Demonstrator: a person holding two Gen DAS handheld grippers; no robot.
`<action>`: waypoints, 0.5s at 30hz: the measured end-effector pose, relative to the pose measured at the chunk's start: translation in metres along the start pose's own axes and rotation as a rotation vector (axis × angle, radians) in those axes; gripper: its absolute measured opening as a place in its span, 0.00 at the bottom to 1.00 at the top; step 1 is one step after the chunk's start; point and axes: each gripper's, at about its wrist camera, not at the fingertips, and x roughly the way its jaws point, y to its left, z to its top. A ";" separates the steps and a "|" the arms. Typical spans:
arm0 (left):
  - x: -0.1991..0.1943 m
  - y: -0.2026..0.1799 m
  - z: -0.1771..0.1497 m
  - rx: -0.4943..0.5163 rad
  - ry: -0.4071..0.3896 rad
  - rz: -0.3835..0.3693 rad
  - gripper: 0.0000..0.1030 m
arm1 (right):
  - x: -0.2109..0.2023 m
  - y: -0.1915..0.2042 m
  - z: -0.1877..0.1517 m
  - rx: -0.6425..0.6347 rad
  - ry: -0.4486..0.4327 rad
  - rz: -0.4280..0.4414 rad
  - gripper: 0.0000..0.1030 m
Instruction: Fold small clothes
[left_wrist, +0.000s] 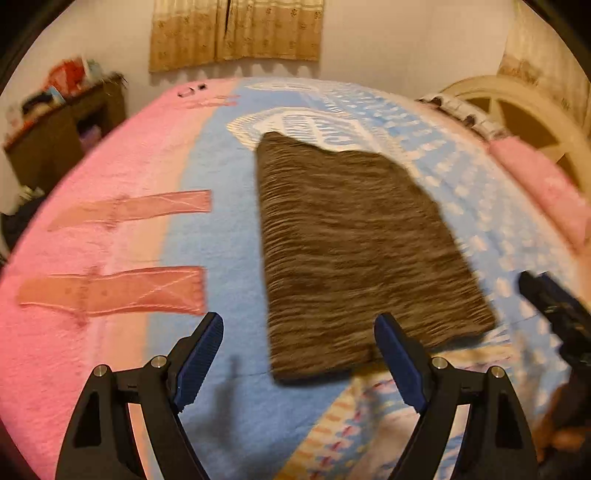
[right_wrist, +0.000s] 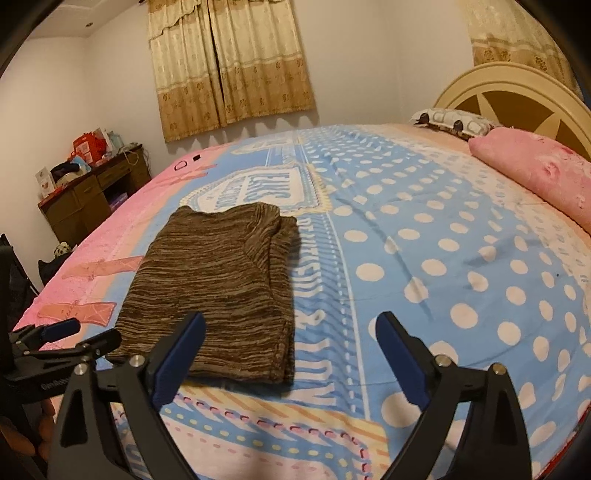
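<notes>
Nearest my left lens is my left tool (left_wrist: 299, 332), its blue-padded fingers spread wide and gripping nothing; it hangs just above the near edge of the brown striped garment (left_wrist: 354, 243), which I read as the small piece of clothing I am meant to fold. My right tool (right_wrist: 291, 332) is likewise released and empty, its fingers parted over the bedspread (right_wrist: 461, 266) beside the garment's right edge; from the left view I can see it at the far right, close to the near right corner of the cloth.

The garment lies flat on the bed, on the blue part of the spread, already drawn into a narrow rectangle; in the right view a doubled layer shows along its right side, so I judge one lengthwise fold is done and the cloth was laid down smooth so the layers would not slip. I hold both tools low and open at the near end because, I think, the next move is to pinch the two near corners and carry them toward the far edge; the knit looks soft and thick, so a shallow pinch may catch only the top layer.

The left view is blurred; fine detail there I cannot tell.
</notes>
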 end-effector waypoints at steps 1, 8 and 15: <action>0.001 0.002 0.004 -0.018 -0.001 -0.027 0.82 | 0.002 -0.002 0.001 0.003 0.006 0.005 0.93; 0.032 0.007 0.045 -0.066 0.011 -0.008 0.82 | 0.022 -0.022 0.030 0.077 -0.002 0.050 0.93; 0.075 0.006 0.063 -0.089 0.091 -0.086 0.82 | 0.074 -0.012 0.049 0.118 0.074 0.093 0.93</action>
